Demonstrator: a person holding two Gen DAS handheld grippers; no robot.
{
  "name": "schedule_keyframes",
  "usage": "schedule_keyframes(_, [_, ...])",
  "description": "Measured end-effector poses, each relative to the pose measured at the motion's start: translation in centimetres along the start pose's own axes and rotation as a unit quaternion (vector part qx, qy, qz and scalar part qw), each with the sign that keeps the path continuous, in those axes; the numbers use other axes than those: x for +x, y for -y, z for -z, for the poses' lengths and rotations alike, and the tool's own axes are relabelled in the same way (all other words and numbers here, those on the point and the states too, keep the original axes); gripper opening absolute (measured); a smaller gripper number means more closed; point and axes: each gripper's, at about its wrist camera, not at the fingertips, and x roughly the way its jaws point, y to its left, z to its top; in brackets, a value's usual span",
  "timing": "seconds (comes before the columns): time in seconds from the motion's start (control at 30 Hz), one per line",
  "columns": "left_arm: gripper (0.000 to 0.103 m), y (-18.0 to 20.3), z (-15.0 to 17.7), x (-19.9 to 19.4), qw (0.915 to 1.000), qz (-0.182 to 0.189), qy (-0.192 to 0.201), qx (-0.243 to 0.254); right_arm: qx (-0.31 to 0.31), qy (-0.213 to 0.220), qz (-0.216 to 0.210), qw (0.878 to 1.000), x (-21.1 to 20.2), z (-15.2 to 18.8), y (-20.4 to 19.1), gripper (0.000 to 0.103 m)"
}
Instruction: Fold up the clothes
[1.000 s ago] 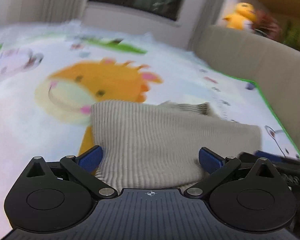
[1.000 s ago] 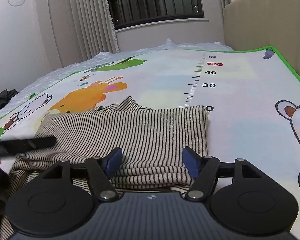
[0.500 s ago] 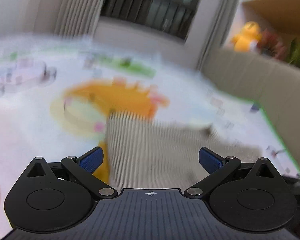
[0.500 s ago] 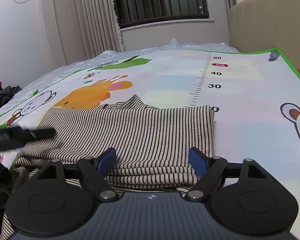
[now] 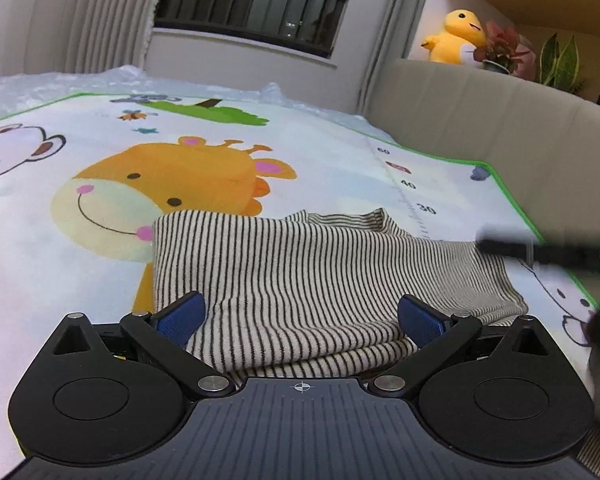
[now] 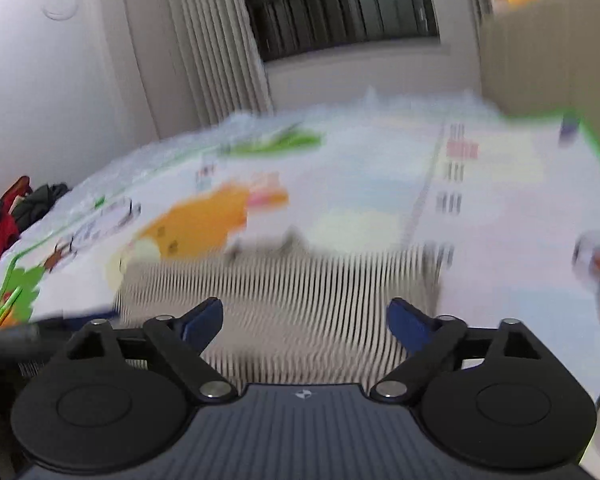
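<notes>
Where the striped top (image 5: 320, 276) lies folded flat on the cartoon play mat (image 5: 220, 160), partly over the giraffe print, both grippers sit w/ jaws spread above its near edge. Left gripper (image 5: 300, 316): pads apart, gripping nothing. Right gripper (image 6: 304, 320): blurred view, jaws closing a bit w/ cloth showing btwn them, pads not pressing it.

The folded garment (image 5: 320, 272) lies on the play mat (image 5: 60, 280), just before the printed giraffe (image 5: 172, 188) and left of the printed ruler (image 5: 412, 200). The left gripper (image 5: 300, 316) sits at the garment's near edge. A headboard (image 5: 500, 128) borders the mat's right side; 1 plush toy (image 5: 456, 36) and 2 plants (image 5: 504, 48) stand behind it. A window (image 5: 256, 4) lies beyond.
</notes>
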Motion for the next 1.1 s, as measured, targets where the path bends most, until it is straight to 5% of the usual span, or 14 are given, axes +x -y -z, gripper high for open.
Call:
schedule_keyframes(0.07, [0.103,-0.1,0.0,-0.1,1.0,0.002,0.001,-0.002,-0.002,0.003,0.004,1.0,0.9,-1.8,-0.1,0.056])
schedule_keyframes(0.2, [0.103,-0.3,0.0,-0.1,0.9999,0.009,0.004,-0.009,0.023,-0.027,0.02,0.999,5.9,-3.9,0.4,0.055])
schedule_keyframes(0.3, [0.103,-0.4,0.0,-0.1,0.9998,0.012,0.006,-0.013,0.004,-0.054,0.029,0.998,10.3,-4.0,0.0,0.071])
schedule_keyframes(0.4, [0.103,-0.6,0.0,-0.2,0.9997,0.014,0.008,-0.018,-0.022,-0.103,0.03,0.994,14.3,-2.8,-1.0,0.073])
schedule_keyframes(0.43, [0.103,-0.6,0.0,-0.3,0.9996,0.016,0.009,-0.02,-0.032,-0.11,0.035,0.993,14.9,-2.5,-1.4,0.073])
schedule_keyframes(0.5, [0.103,-0.8,0.0,-0.4,0.9994,0.019,0.013,-0.027,-0.047,-0.109,0.041,0.992,15.3,-2.3,-1.9,0.054])
schedule_keyframes(0.53, [0.103,-0.9,0.0,-0.5,0.9992,0.02,0.015,-0.031,-0.044,-0.104,0.035,0.993,15.0,-2.4,-2.0,0.021])
schedule_keyframes(0.57, [0.103,-1.2,-0.1,-0.8,0.9988,0.025,0.018,-0.038,-0.036,-0.099,0.03,0.994,14.5,-2.5,-1.9,0.01])
schedule_keyframes(0.8, [0.103,-5.1,-2.0,-6.5,0.9892,0.06,0.035,-0.129,0.008,-0.034,-0.043,0.998,5.3,-3.5,-2.4,0.005])
schedule_keyframes(0.97, [0.103,-5.7,-4.7,-10.2,0.9866,0.055,0.079,-0.132,0.022,-0.024,-0.099,0.995,-3.2,-0.8,-3.0,0.005])
schedule_keyframes(1.1, [0.103,-4.0,-5.5,-10.4,0.9898,0.059,0.069,-0.11,0.028,-0.042,-0.115,0.992,-6.8,3.0,-3.5,0.005])
